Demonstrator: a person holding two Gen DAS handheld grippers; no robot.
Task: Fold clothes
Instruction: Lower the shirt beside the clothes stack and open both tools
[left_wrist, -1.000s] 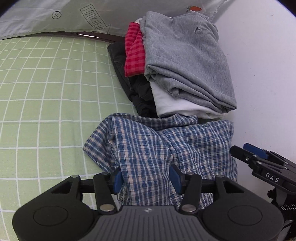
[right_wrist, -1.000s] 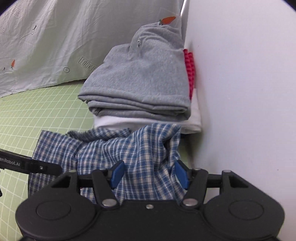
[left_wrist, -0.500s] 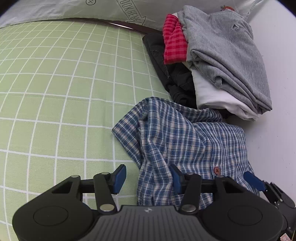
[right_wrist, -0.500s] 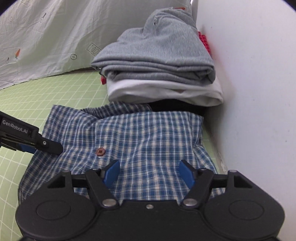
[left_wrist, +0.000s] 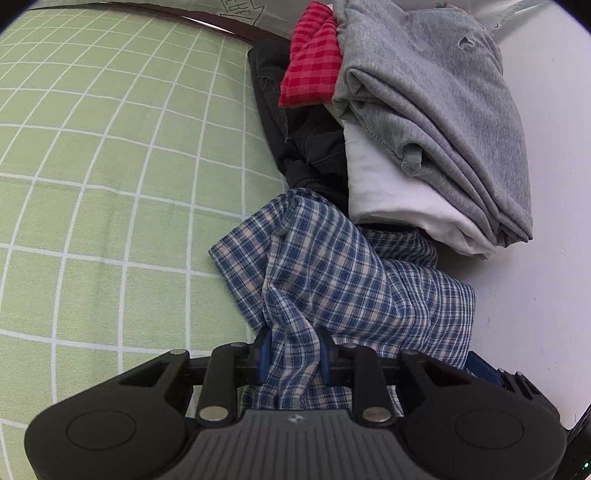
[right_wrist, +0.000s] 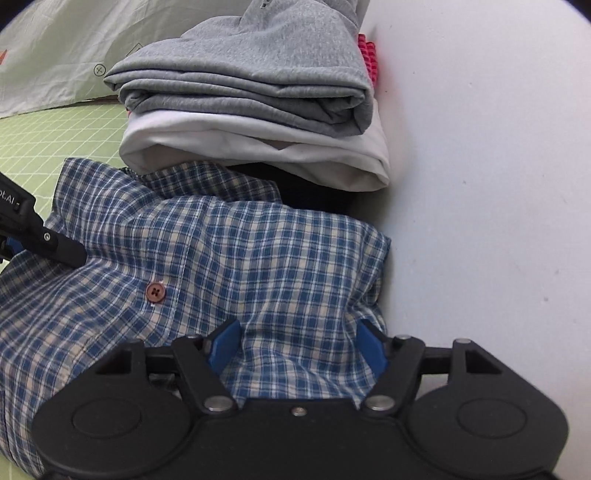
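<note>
We are working on a blue-and-cream checked cotton shirt (left_wrist: 332, 280) lying crumpled on a light green sheet with a white grid (left_wrist: 110, 184), right beside a white wall (right_wrist: 480, 184) on the right. Our left tool (left_wrist: 291, 349) is closing its blue pads on a raised fold at the shirt's near left edge, the cloth bunching up between them and the pads already pressing on it. Our right tool (right_wrist: 297, 347) is resting over the shirt's near right portion with its jaws standing apart and closing slightly; the fabric is lying flat between the blue pads, and we cannot see them pinching it. A small round brown button (right_wrist: 155, 291) is showing on the shirt's placket, left of the right tool. Just beyond the shirt, a stack of folded clothes is sitting against the wall: a grey sweatshirt-knit garment (right_wrist: 258, 81) on top, a white garment (right_wrist: 258, 147) beneath it, a dark black garment (left_wrist: 295, 133) at the bottom, and a red-and-pink checked cloth (left_wrist: 314, 59) tucked at the far side. The shirt's far edge is touching the foot of this stack. A pale grey printed sheet (right_wrist: 55, 55) is hanging at the far left.
</note>
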